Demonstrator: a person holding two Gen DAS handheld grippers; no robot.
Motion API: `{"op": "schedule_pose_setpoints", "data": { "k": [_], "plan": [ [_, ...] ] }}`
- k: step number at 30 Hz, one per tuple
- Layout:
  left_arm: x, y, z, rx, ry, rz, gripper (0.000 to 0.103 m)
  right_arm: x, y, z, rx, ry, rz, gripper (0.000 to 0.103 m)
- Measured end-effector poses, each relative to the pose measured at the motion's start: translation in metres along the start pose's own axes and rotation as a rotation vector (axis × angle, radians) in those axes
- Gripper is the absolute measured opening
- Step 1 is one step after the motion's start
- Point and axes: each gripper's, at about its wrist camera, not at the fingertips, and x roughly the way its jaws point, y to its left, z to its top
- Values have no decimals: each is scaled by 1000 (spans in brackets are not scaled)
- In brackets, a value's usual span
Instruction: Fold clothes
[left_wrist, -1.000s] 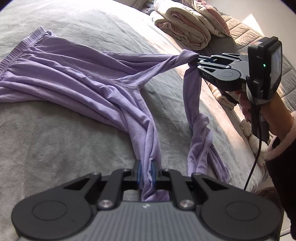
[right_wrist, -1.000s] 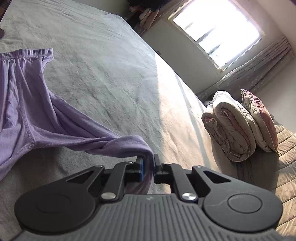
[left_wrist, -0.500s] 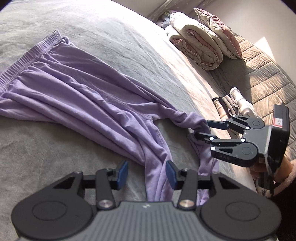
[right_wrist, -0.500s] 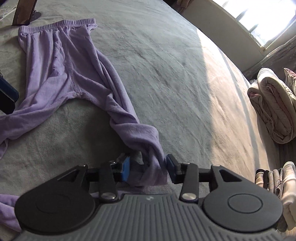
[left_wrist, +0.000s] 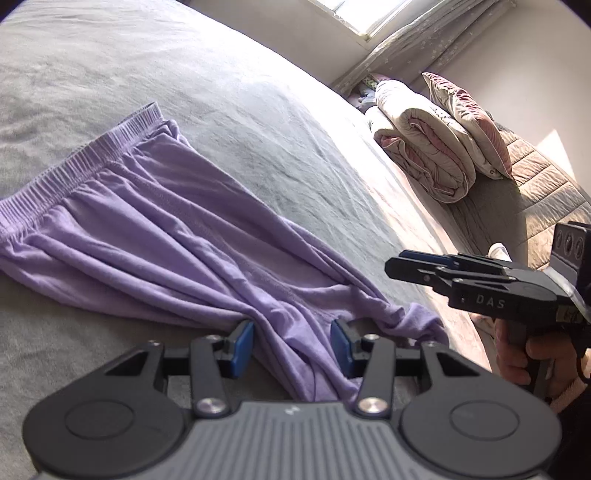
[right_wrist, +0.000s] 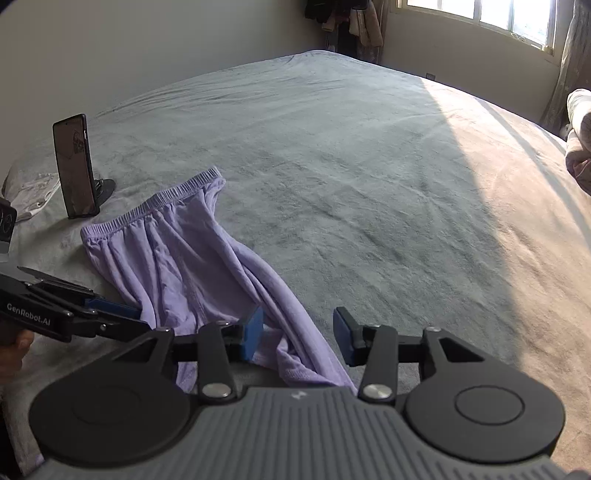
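Lilac pants (left_wrist: 155, 236) lie flat on the grey bed (left_wrist: 258, 110), elastic waistband at the far end, both legs running toward the cameras, wrinkled and bunched near the bed's near edge. Left tongs (left_wrist: 291, 345) spread, blue pads either side of one pant leg, not pressing it; the fabric passes loosely between them. Right tongs (right_wrist: 299, 338) also apart with jaws closing; the other leg's twisted end lies between the pads, left pad maybe brushing cloth, hard to tell at this angle. In the left view the right tongs show side-on, held by a hand (left_wrist: 517, 354), tips above the crumpled leg end. Phone (right_wrist: 74, 166) upright on a stand beside the waistband. Rolled duvet (left_wrist: 424, 158) and pink pillow (left_wrist: 469, 118) at the bed's far side, window (right_wrist: 480, 14) beyond.
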Motion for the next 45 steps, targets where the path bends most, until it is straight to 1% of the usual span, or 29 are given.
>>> {"op": "schedule_pose_setpoints", "data": {
  "k": [3,7,10,11,13,14,15,16,17,19,21,22,24,25,28,30,32,35,37,38,39,40,42,44,45],
  "plan": [
    [2,2,4,-24,-42,14,46,29,-11,8,65,-19,66,31],
    [2,1,10,-2,-85,47,46,57,-27,9,187,-43,162,31],
    [-2,-2,15,31,-95,77,46,72,-29,4,217,-63,219,31],
    [-4,-3,17,45,-100,88,46,74,-28,-1,212,-83,234,31],
    [-10,-5,21,81,-118,115,48,80,-28,-14,211,-131,277,27],
    [-11,-4,24,101,-136,149,48,83,-29,-20,211,-142,301,26],
    [-11,-3,27,124,-158,194,50,84,-29,-20,190,-137,301,21],
    [-11,-2,30,146,-181,239,51,82,-30,-19,192,-136,308,15],
    [-7,2,37,155,-194,293,52,80,-32,-17,198,-136,318,6],
    [5,11,55,136,-185,382,53,75,-35,-15,211,-137,338,5],
    [16,19,74,124,-183,452,52,74,-34,-14,204,-134,319,5],
    [20,22,84,128,-189,475,52,73,-34,-14,201,-133,310,5],
    [30,29,104,133,-197,520,53,71,-38,-13,229,-148,320,5],
    [35,33,113,127,-193,530,53,68,-41,-13,242,-163,324,5],
    [51,47,136,96,-170,539,52,62,-50,-10,268,-201,300,5],
    [59,55,147,75,-148,498,52,62,-57,-11,289,-210,269,5],
    [63,59,151,64,-142,478,52,64,-60,-12,309,-207,241,5],
    [68,63,155,55,-143,459,52,69,-61,-14,296,-192,150,4],
    [69,62,153,64,-155,449,50,73,-59,-15,273,-181,79,1],
    [71,61,151,74,-159,443,46,72,-59,-15,272,-185,73,1],
    [72,59,149,90,-162,437,41,71,-59,-16,274,-191,73,1],
    [74,58,146,103,-163,432,27,70,-59,-16,276,-197,72,1],
    [76,56,143,117,-185,450,11,67,-61,-15,276,-200,84,1],
    [74,55,144,120,-217,468,5,61,-65,-14,277,-199,92,1],
    [72,56,143,119,-236,468,1,56,-66,-12,256,-199,84,4]
  ]
}}
